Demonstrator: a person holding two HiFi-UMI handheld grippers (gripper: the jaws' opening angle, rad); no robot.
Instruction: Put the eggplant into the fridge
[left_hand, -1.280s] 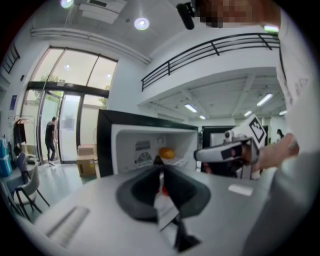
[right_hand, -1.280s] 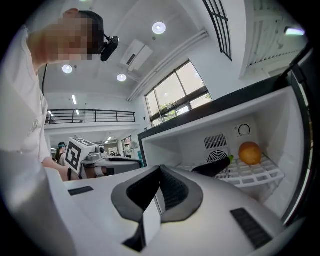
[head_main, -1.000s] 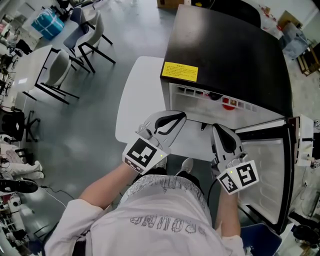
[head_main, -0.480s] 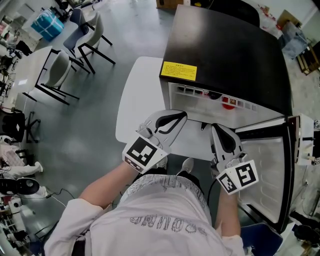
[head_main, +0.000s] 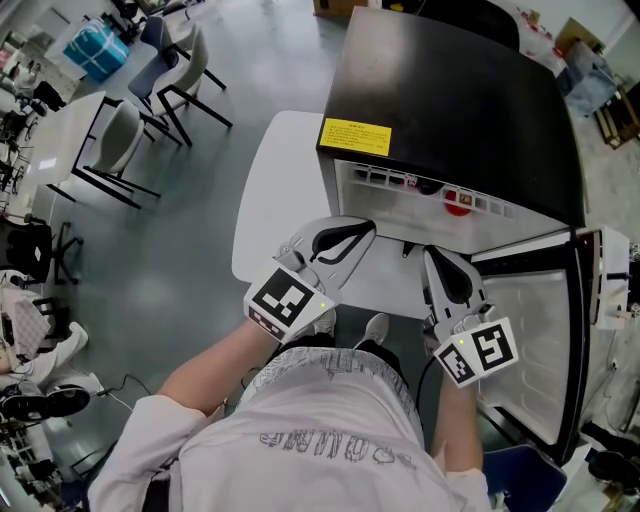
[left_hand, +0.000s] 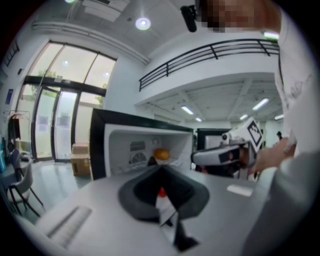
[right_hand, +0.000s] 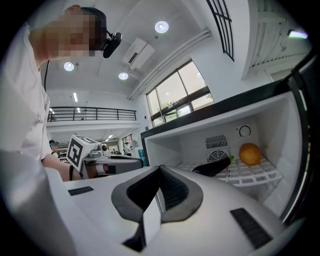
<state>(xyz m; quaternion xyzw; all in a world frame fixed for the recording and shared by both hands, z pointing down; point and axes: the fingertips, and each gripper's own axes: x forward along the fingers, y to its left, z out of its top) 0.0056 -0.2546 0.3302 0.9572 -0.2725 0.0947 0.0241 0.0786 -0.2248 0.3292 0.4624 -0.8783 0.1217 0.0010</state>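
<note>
Squarely before the open fridge (head_main: 450, 110), a person stands with both forearms bent and held out ahead, a gripper in each hand and each aimed nearly level at the cabinet at 12 o'clock. The left gripper (head_main: 368, 228) hovers over the edge of a white table (head_main: 280, 190); the right gripper (head_main: 428, 255) sits just beside it at 3 o'clock, near the fridge door (head_main: 530, 340), which is swung wide. Each gripper's own view shows its jaws clenched together, pads meeting, with nothing between them and nothing touched.

The eggplant (right_hand: 212, 167) lies inside the fridge on the white wire shelf (right_hand: 250, 176), well apart from both grippers. In the right gripper view it sits at 2 o'clock from the jaw tips. Its long axis runs from 8 o'clock to 2 o'clock in that view, the green stem end at 2 o'clock, toward the back wall. An orange (right_hand: 249, 153) rests on the same shelf just beyond the stem, close to it but apart.
</note>
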